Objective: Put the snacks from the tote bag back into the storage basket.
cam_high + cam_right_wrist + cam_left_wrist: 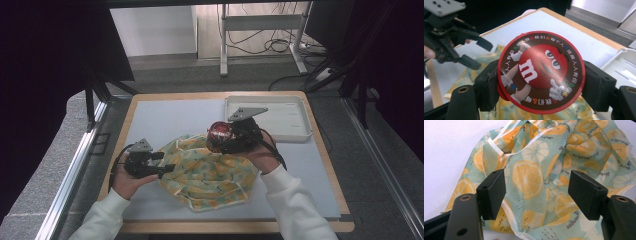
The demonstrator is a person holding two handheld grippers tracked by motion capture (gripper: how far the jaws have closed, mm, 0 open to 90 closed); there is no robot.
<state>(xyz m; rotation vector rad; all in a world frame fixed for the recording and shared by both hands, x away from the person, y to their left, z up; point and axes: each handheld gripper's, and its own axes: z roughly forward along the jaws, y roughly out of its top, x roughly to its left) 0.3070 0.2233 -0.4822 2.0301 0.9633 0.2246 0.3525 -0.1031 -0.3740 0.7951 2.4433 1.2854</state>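
A crumpled cloth bag (210, 172) printed with orange slices lies on the grey mat, and its white drawstrings (499, 151) trail across it. My left gripper (162, 162) stands open at the bag's left edge, and the fabric (534, 177) lies under the gap between its pads. My right gripper (225, 142) hovers above the bag's far side, shut on a round red candy tin (540, 71) with a cartoon lid. The tin (219, 134) is held clear of the fabric. The left gripper (474, 53) also appears far off in the right gripper view.
A white tray (280, 117) sits at the table's far right corner, just behind my right gripper. The grey mat (165, 117) covers the wooden table (131, 107). A metal desk frame and cables stand on the floor beyond.
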